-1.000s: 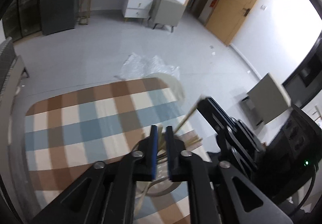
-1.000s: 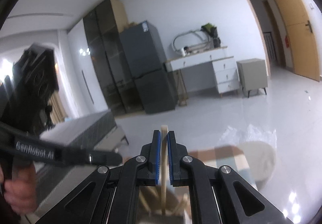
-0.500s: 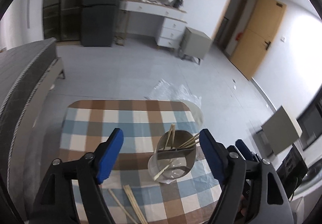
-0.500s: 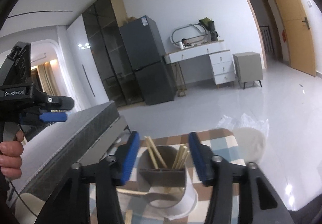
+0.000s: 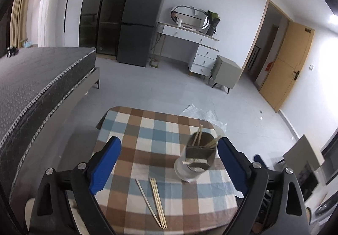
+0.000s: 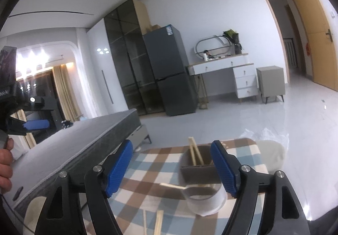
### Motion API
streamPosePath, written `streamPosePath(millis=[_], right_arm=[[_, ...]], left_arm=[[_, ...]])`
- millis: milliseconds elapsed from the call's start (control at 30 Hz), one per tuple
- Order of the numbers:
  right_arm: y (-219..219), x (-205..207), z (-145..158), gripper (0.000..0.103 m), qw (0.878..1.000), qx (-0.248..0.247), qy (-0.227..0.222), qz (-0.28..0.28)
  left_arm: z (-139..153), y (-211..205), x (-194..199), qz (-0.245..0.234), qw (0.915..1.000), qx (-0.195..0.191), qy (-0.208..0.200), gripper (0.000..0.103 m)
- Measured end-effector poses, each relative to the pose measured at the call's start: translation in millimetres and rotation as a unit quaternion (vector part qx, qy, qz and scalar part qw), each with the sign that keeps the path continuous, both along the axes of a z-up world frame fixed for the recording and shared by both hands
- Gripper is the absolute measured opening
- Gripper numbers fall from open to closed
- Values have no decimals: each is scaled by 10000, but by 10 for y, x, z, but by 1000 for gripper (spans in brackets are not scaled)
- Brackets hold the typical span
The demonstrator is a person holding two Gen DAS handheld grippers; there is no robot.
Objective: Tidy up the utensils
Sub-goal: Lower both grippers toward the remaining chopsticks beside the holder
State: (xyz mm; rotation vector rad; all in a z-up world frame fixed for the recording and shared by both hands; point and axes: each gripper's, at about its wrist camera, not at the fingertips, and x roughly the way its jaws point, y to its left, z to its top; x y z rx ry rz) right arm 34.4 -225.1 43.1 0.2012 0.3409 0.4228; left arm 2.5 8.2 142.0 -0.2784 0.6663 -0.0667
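A grey utensil holder point(image 5: 198, 155) with a divider stands on the checked tablecloth point(image 5: 147, 129), right of centre. Several chopsticks point(image 5: 198, 133) lean inside it. Three loose chopsticks point(image 5: 156, 199) lie on the cloth nearer to me. My left gripper point(image 5: 169, 163) hovers above the near part of the table; its jaws are opening with nothing between them. My right gripper point(image 6: 171, 168) is also opening and empty, with the holder point(image 6: 200, 173) just beyond its fingertips. A pale wooden handle point(image 6: 171, 186) sticks out of the holder's lower part. The left gripper's blue pad point(image 6: 36, 124) and a hand point(image 6: 5, 161) show at the far left.
A grey mattress point(image 5: 42, 87) runs along the table's left side. Crumpled clear plastic point(image 5: 202, 112) lies on the floor past the far edge. A dark fridge point(image 5: 139, 19), a white dresser point(image 5: 190, 44) and a grey cabinet point(image 5: 226, 72) stand at the back wall.
Both grippers were shut on chopsticks over the holder; both have let go, opened wide and pulled back and up. The chopsticks now stand in the holder.
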Motion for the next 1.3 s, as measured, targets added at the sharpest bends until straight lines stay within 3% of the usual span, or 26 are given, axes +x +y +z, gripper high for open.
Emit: streamPosePath(millis=[100,233,400,500,600,833,933,1100,1233,1300], right_arm=[[55,-74,-21,81,10000,-17,-34,72],[158,-123,-90,82,9998,-97,24,145],[284,-191,-327,82,9987,-289,272,332],[388,-189,-480,83,9963,-525,478,484],[490,-107,-623,85,9916,-600,876,741],[817,208,-1073,85,9665,-1402,1873,1055],[993,374,-1284,81,9506,-1794,2211,1237],[1410,680,-1746,46,9165,-2871,2547,1130],[1656,835,-1994,45,9013,-3256,2611,1158],[1740,931,-2128,38,8947,-3333,2764,1098]], left_arm=[[-47,44,-164,127,9999,-39,-96,97],[-339,102,-255,239,9995,179,-106,100],[-926,308,-134,571,9980,254,97,100],[-1301,400,-19,738,9954,509,330,100],[-1631,497,122,916,9928,553,547,100],[-2036,720,236,1345,9850,660,851,100],[-2148,918,305,1615,9793,363,1165,100],[-2202,1047,340,1885,9701,573,1415,100],[-2214,1175,341,1967,9678,398,1520,100],[-2214,1248,332,2022,9664,223,1572,100]])
